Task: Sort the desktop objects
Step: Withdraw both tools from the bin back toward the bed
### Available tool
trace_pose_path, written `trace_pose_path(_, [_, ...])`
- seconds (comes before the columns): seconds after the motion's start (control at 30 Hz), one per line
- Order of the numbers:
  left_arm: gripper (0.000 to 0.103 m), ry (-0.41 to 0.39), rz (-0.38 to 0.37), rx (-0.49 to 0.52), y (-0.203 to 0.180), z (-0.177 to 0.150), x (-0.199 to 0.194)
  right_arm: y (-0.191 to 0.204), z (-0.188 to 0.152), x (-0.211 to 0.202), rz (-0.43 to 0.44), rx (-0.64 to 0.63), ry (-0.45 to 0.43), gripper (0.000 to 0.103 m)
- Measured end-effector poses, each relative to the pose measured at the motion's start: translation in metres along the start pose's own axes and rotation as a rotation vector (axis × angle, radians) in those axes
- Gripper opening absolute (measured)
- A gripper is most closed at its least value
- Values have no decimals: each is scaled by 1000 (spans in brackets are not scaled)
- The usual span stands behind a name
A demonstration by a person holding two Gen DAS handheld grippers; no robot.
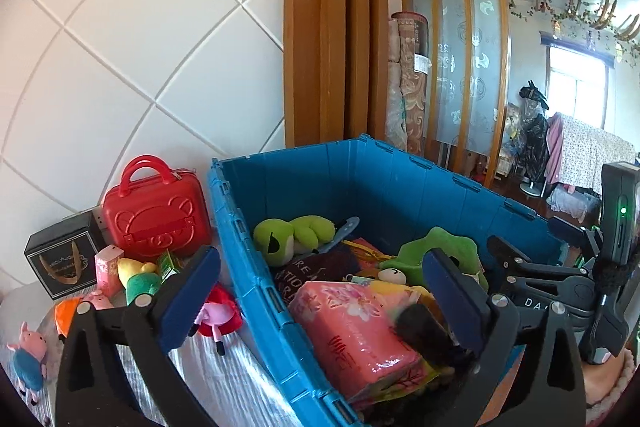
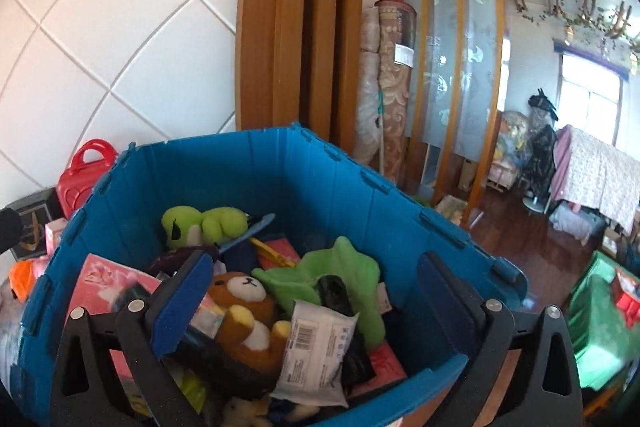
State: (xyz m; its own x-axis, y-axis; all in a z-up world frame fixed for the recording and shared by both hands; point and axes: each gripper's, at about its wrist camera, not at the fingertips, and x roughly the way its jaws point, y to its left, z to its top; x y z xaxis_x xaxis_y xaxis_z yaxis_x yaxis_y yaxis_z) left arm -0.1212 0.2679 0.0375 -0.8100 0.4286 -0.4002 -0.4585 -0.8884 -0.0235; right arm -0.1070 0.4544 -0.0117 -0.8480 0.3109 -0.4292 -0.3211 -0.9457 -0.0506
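Toys and packets fill the blue crate (image 1: 360,179) already: a green frog plush (image 2: 200,225) lies against its far wall, a brown bear plush (image 2: 246,311) sits near the front beside a white wipes packet (image 2: 316,347), and a pink tissue pack (image 1: 352,327) rests along the left side. Left to sort, judging by the task, are the things on the striped cloth (image 1: 224,379) outside the crate's left wall: a pink pig doll in a red dress (image 1: 218,315) just beside the crate, a second pig doll in blue (image 1: 30,355) near the table's edge, a yellow-and-green plush (image 1: 140,279), a small pink box (image 1: 107,269), a red toy suitcase (image 1: 158,215) and a black box (image 1: 62,259) toward the wall. The left gripper (image 1: 316,299) hangs over the crate's left wall with its jaws spread wide and nothing between them; the right gripper (image 2: 316,307) is above the crate's contents, equally wide and empty. The sensible next step looks like a reach with the left gripper to the red-dressed pig, the nearest loose thing. Doing it well would mean lifting clear of the crate wall first, coming down over the doll's body rather than a thin limb, and closing gently, since soft plush compresses and may slip. The right gripper should keep away from the crate's left side so the two do not collide.
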Motion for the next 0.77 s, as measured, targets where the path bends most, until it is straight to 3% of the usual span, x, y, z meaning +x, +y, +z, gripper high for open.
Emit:
trace_pose_path(0.17, [103, -35, 37, -17, 30, -16, -36, 15, -6, -32, 38, 6, -16, 103])
trace_pose_path(0.3, [103, -10, 36, -52, 59, -32, -62, 42, -13, -68, 93, 2, -36, 103])
trace_pose_path(0.47, [103, 48, 105, -75, 87, -48, -88, 86, -25, -107, 161, -25, -25, 103])
trace_pose_path(0.67, [103, 63, 179, -81, 104, -66, -119, 128, -43, -139, 213, -64, -6, 103])
trace_pose_path(0.77, [103, 64, 181, -92, 112, -72, -131, 138, -50, -151, 218, -72, -6, 103])
